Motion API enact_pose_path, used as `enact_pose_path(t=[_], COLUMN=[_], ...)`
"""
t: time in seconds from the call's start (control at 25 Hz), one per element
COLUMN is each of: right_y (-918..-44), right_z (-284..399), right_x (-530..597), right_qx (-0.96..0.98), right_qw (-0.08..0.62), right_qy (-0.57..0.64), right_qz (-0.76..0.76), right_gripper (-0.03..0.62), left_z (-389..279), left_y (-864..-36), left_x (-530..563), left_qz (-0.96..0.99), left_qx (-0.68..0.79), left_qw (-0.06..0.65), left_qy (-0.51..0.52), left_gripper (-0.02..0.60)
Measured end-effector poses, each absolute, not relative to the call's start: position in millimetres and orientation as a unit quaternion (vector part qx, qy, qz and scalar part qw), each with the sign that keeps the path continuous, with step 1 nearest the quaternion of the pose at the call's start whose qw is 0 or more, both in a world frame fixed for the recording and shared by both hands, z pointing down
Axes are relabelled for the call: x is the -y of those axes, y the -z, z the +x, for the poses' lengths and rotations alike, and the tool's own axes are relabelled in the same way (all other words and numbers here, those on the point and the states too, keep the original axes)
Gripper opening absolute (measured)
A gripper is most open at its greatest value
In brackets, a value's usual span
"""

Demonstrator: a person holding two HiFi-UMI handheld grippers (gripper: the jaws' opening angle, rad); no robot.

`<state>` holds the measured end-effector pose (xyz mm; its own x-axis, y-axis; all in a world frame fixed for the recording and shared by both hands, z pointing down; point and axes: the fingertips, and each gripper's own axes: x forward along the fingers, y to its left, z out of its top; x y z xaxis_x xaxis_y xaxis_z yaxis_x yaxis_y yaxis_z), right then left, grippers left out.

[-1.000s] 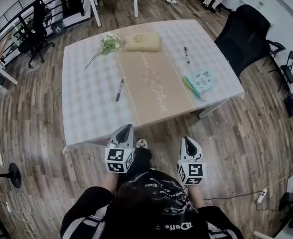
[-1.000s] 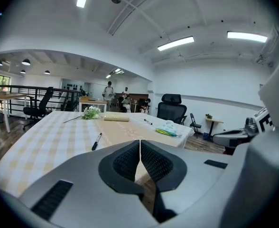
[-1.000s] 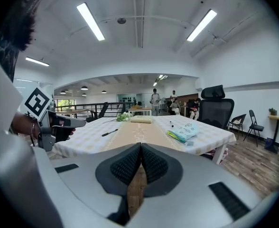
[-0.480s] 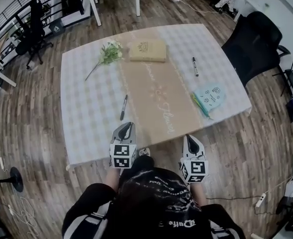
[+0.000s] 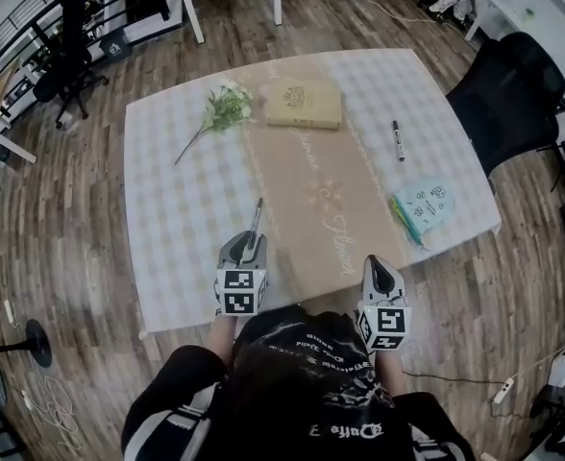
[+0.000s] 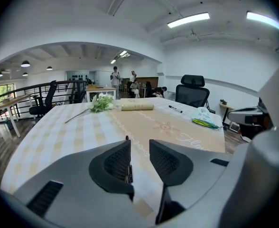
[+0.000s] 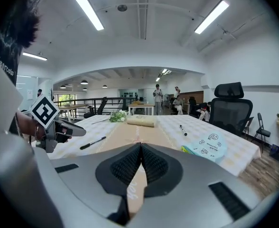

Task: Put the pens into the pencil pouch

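Cursive "Flower" script [image 5: 338, 235] marks the table runner [image 5: 297, 161] beside a black pen [image 5: 255, 217].

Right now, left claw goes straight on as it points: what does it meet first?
Most likely the black pen on the tablecloth, lying just ahead of the left claw and lined up with its gap. The jaws have just been opening; nothing is gripped between them. Depth is unclear.

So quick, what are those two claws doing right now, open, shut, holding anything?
Left gripper: open, jaws just been opening; black pen seen through the gap, not gripped.
Right gripper: shut, empty.
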<state>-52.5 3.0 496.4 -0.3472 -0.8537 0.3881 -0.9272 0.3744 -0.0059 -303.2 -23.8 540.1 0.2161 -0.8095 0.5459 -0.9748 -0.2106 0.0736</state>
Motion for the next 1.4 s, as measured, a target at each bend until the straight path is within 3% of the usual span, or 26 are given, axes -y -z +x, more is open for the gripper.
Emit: enact_pose_path(t=[0.16,0.64,1.08,1.12,1.16,1.4], right_y=[-505,-504,-506,-506,-508,-513], right_z=[-62,-51,-9,-7,-4,4], right_x=[5,50,81,81,81,80], right_qx=[0.819,0.847,0.845,0.844,0.844,0.842], right_qw=[0.175,0.174,0.164,0.165,0.166,0.168], right_qy=[-0.117,-0.107,-0.116,-0.116,-0.117,-0.122], right_qz=[0.535,0.490,0.496,0.496,0.497,0.499], right_gripper=[0.009,0.009,0.009,0.009,0.009,0.009], left_z=[-307,-328,-328,-326,-324,-323], left_y=[-564,-621,-625,-625,-626,-626], left_x=[29,30,35,34,33,34], left_qz=[0.748,0.679,0.686,0.689,0.691,0.688], left_qx=[0.570,0.579,0.565,0.561,0.558,0.563], left_qw=[0.258,0.349,0.321,0.320,0.319,0.324], left_qy=[-0.222,-0.285,-0.327,-0.329,-0.331,-0.325], left_gripper=[0.211,0.230,0.173,0.154,0.085,0.077])
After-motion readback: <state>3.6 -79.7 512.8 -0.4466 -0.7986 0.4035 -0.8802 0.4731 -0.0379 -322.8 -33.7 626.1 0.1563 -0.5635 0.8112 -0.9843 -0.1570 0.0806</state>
